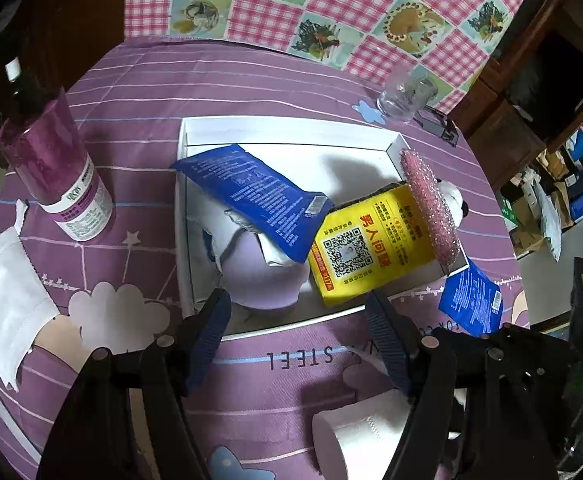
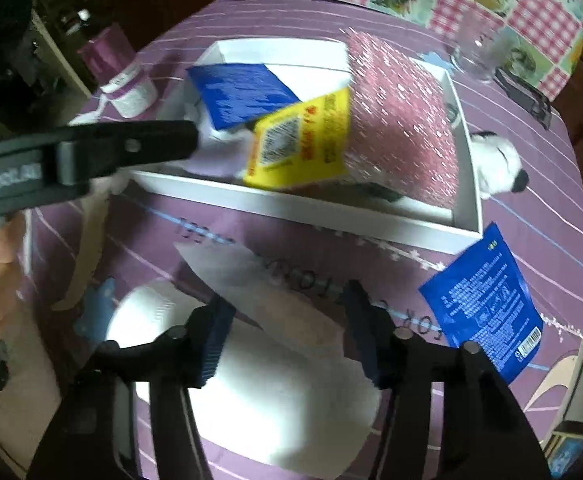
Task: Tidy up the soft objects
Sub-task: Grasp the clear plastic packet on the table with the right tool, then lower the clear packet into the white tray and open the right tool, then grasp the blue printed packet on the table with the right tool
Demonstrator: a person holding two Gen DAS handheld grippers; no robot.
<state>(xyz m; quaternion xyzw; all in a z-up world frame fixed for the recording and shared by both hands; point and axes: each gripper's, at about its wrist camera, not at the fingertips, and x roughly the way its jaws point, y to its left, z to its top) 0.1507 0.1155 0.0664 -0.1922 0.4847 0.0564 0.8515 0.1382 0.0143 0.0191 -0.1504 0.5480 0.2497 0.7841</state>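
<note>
- Purple striped cloth over the counter (image 1: pixel 139 92), pink check cloth behind it, dim room beyond.
- Toilet roll (image 2: pixel 275 392) lying on its side at the near edge of the counter, outside the white box (image 1: pixel 283 130), with a loose tail of paper trailing toward the box.
- Right claw (image 2: pixel 287 300) directly above the roll, fingers spread wide, nothing between them yet; view blurred, so contact with the paper hard to judge.
- Probably the step in hand: taking the roll and moving it into the box.
- Best to close across the body of the roll, not on the loose tail, which would likely unwind or tear.
- Squeeze gently; soft paper likely to dent.
- Left claw (image 1: pixel 297 300) poised over the near rim of the box, fingers apart and empty.
- Box already crowded: lilac soft piece (image 1: pixel 263 276) at the near side, blue packet (image 1: pixel 259 196) slanting over it, yellow packet (image 1: pixel 367 244) tilted beside, pink scouring pad (image 1: pixel 431 208) leaning at the right wall.
- Bare floor only at the far middle of the box; aim there, or use the left claw to flatten the packets first.
- Still outside: second blue packet (image 2: pixel 487 304) near the right corner of the box, white plush toy (image 2: pixel 495 160) against its right wall, white mask (image 1: pixel 7 288) far left.
- Keep clear of the purple canister (image 1: pixel 59 172) and the glass (image 1: pixel 403 96); not soft, both easy to tip.
</note>
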